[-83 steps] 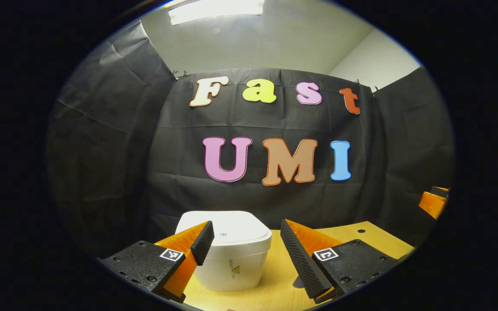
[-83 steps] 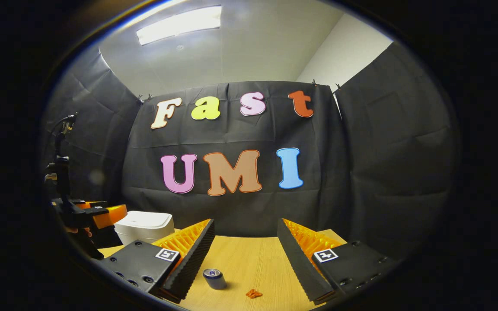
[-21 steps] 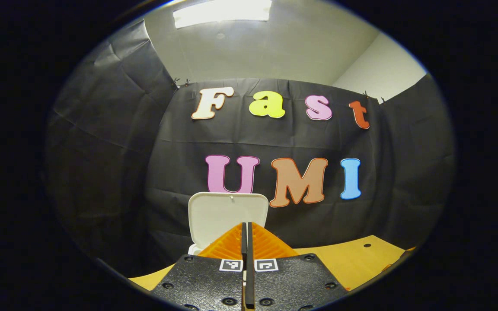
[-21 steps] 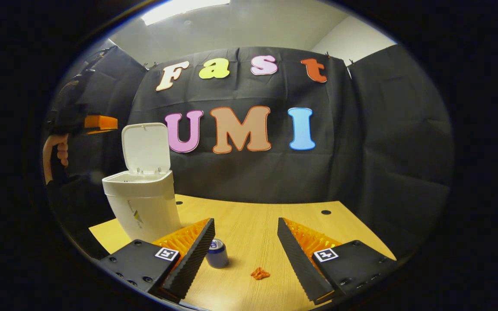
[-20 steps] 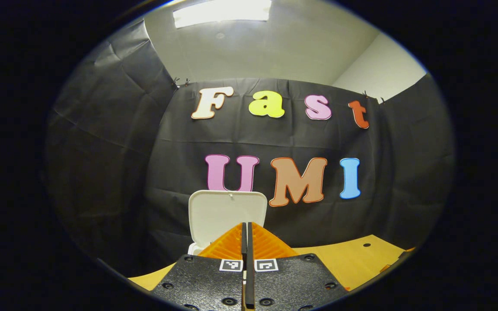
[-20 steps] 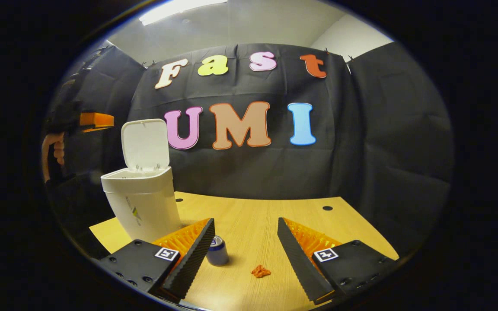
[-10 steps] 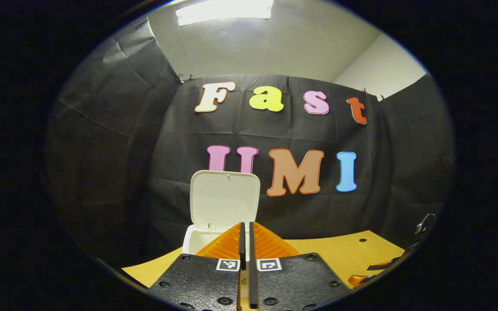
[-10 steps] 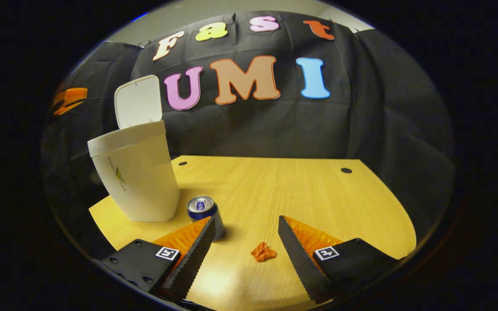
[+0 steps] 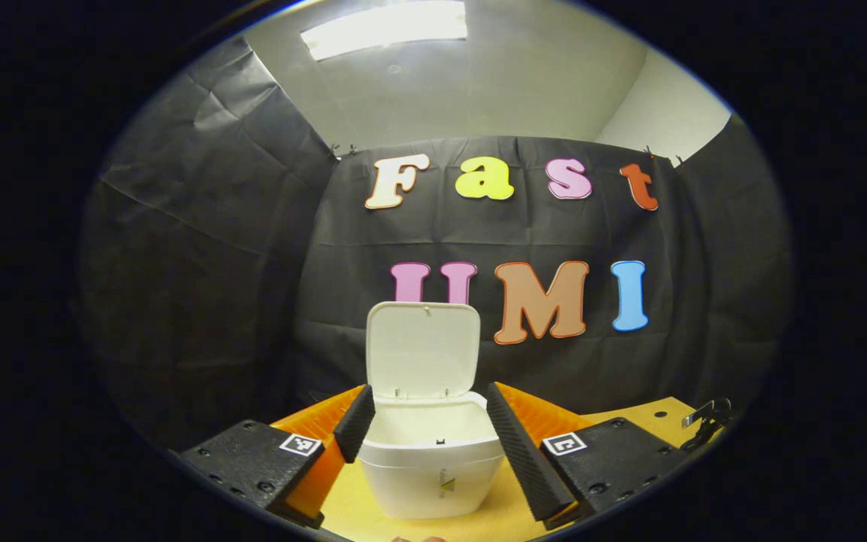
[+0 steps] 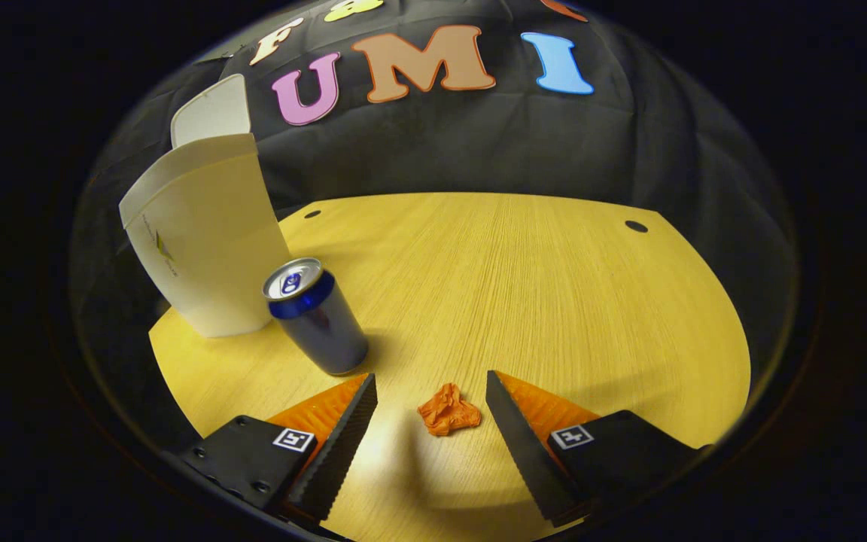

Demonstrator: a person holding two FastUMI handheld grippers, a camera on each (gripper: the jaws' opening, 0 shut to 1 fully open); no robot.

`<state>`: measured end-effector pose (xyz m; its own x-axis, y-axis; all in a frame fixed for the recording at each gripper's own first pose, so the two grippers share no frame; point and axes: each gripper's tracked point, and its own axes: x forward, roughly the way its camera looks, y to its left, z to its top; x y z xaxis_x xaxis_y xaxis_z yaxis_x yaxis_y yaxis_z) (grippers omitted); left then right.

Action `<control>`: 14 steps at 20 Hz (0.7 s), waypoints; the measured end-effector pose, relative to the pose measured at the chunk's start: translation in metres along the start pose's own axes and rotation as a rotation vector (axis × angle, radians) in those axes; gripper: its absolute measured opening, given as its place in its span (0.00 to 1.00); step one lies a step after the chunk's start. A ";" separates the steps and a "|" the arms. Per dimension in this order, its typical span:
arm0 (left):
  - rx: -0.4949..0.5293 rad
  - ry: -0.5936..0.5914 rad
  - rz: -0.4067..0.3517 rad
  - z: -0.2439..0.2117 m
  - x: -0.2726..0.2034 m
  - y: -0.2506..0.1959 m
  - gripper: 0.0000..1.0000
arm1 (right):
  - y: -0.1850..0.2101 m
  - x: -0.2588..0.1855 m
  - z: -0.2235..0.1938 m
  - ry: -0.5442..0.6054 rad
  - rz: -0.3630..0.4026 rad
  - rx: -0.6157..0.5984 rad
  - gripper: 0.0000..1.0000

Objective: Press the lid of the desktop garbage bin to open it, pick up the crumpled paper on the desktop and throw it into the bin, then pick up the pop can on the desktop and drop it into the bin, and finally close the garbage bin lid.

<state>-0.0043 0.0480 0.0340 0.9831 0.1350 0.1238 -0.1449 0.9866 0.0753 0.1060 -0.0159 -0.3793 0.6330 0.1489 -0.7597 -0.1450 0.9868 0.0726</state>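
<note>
Orange paper (image 10: 448,409) btwn right tongs (image 10: 431,395)

white plastic garbage bin (image 9: 433,470): smooth, matt; raised lid (image 9: 423,350) the same plastic
blue pop can (image 10: 317,318): metal, glossy side, bright silvery top
orange crumpled paper (image 10: 447,410): creased, matt
light wooden tabletop (image 10: 524,286): fine straight grain, faint sheen
right gripper (image 10: 430,418): finger faces ribbed, matt
black cloth wall (image 9: 200,248): wrinkled, matt

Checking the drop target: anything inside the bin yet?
The bin stands with its lid up. The inner back wall in sight is bare white with one small dark mark; the front rim hides the bottom.
</note>
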 end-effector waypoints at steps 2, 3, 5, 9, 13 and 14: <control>0.016 -0.033 0.035 0.009 -0.007 0.008 0.97 | -0.003 0.006 -0.005 0.032 0.000 -0.003 0.98; 0.026 -0.039 0.054 0.011 -0.010 0.014 0.95 | -0.002 0.008 -0.008 0.048 0.000 -0.003 0.98; 0.045 -0.029 0.084 0.008 -0.015 0.023 0.96 | 0.000 0.013 -0.011 0.076 0.015 -0.004 0.98; 0.036 0.016 0.123 -0.005 -0.028 0.034 0.95 | 0.001 0.018 -0.017 0.106 0.015 -0.019 0.62; 0.029 0.033 0.150 -0.011 -0.034 0.043 0.95 | 0.001 0.017 -0.015 0.109 0.008 -0.055 0.32; 0.033 0.036 0.155 -0.012 -0.034 0.045 0.96 | -0.001 0.019 -0.014 0.104 0.000 -0.066 0.20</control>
<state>-0.0425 0.0891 0.0213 0.9519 0.2893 0.1009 -0.2983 0.9502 0.0902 0.1076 -0.0152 -0.4025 0.5509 0.1381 -0.8231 -0.1973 0.9798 0.0324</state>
